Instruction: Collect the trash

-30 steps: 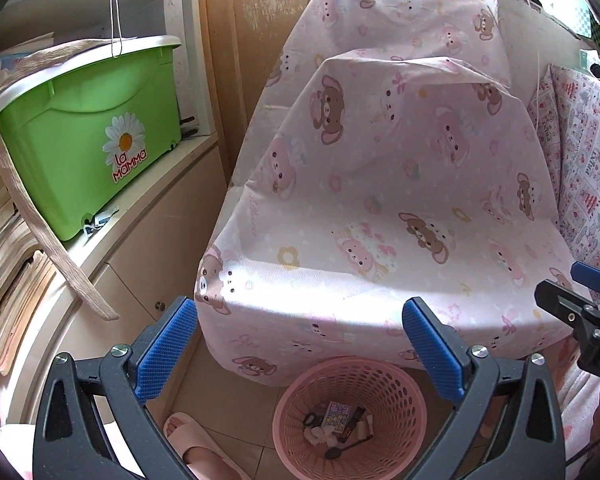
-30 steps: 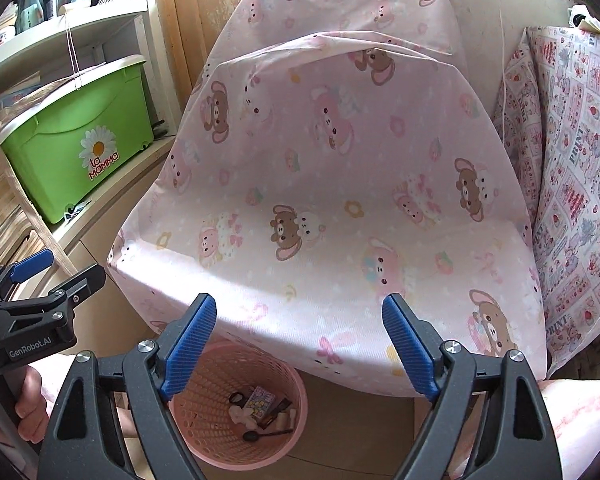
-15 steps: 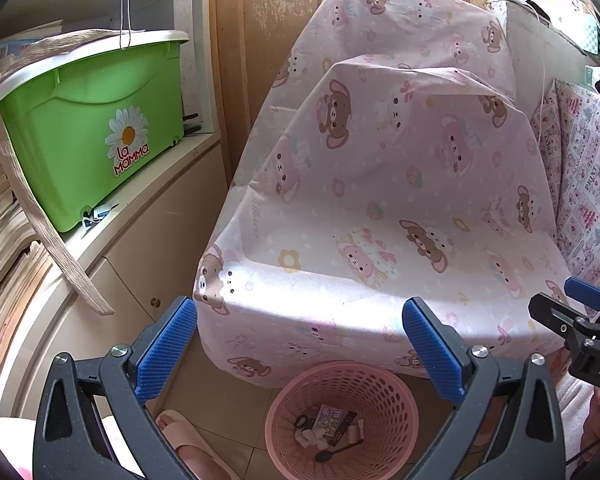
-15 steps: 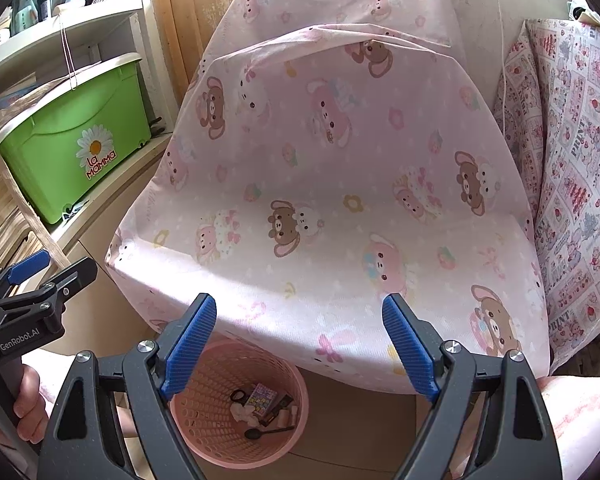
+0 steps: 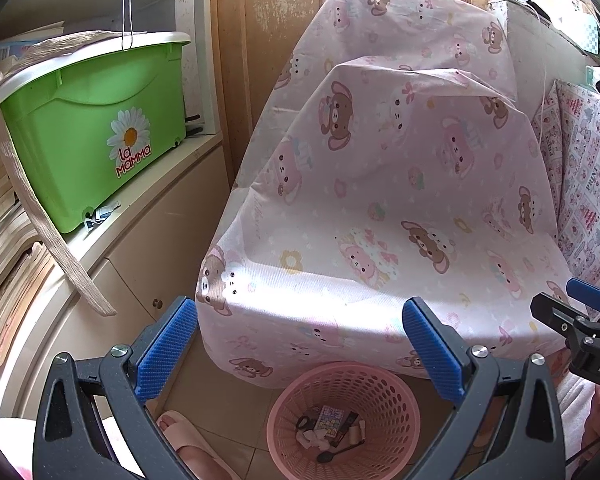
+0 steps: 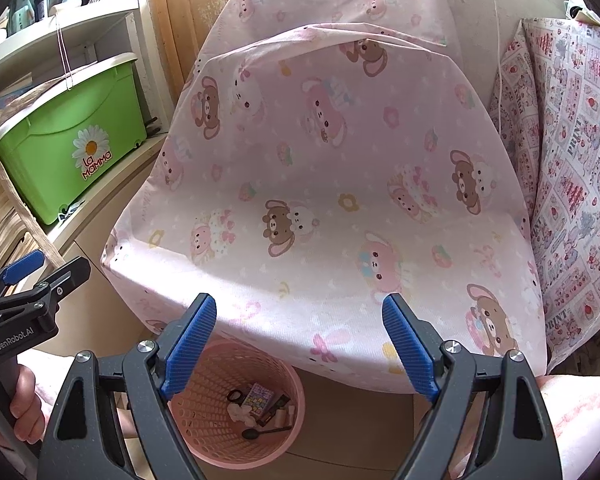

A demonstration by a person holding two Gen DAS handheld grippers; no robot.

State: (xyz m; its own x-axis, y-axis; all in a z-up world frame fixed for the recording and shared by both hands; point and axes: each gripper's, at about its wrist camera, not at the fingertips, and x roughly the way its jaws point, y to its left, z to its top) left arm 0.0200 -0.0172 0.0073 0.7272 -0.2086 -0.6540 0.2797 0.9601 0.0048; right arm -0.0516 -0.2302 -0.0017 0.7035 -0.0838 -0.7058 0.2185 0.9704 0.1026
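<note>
Left gripper [image 5: 300, 354] hangs with its jaws spread wide and nothing between them, low in the frame, and the right gripper [image 6: 300, 346] is just the same: wide, empty, pointed at the pink sheet-covered seat [image 6: 332, 184]. Down at the bottom of both views sits the pink basket [image 5: 380, 384] on the floor, just in front of the seat's lower edge. The trash [image 6: 260, 406] is already lying in its bottom: a small printed packet, some crumpled pale scraps, a dark ring, a black spoon [image 6: 266, 433]. All of it looks light and small; the scraps soft and crushable, the spoon thin and probably slippery.

I can't spot any loose litter on the seat, so collecting looks largely done. If the basket is to be lifted, it seems a light, slightly springy plastic mesh, and the rim is the place to pinch, one wall between the fingers. At upper left the green box [image 5: 96, 140] sits on its shelf, well apart.
</note>
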